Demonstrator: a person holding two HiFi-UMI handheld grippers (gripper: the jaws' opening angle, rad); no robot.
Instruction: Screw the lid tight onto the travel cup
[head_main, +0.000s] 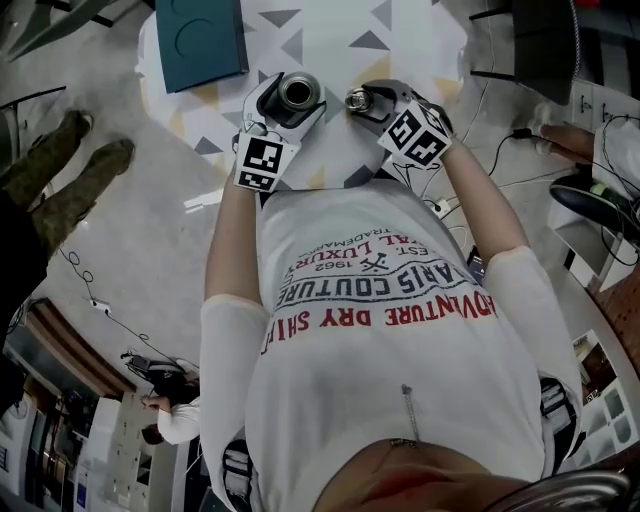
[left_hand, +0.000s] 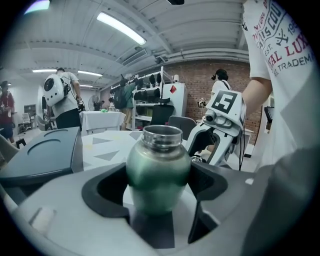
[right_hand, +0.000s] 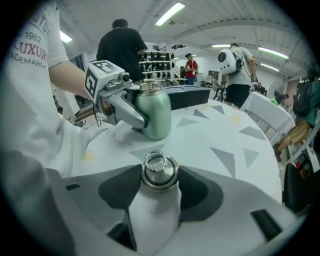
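Steel lid (right_hand: 159, 170), ring on top, clamped between right gripper (right_hand: 160, 182) jaws, just beside cup. Green travel cup (left_hand: 157, 170) upright on patterned table (right_hand: 235, 135), mouth open, pinched by left gripper (left_hand: 158, 182). My call: bring lid over mouth, set level, seat thread, then twist. Left braces cup. Tilted start risks cross-threading.
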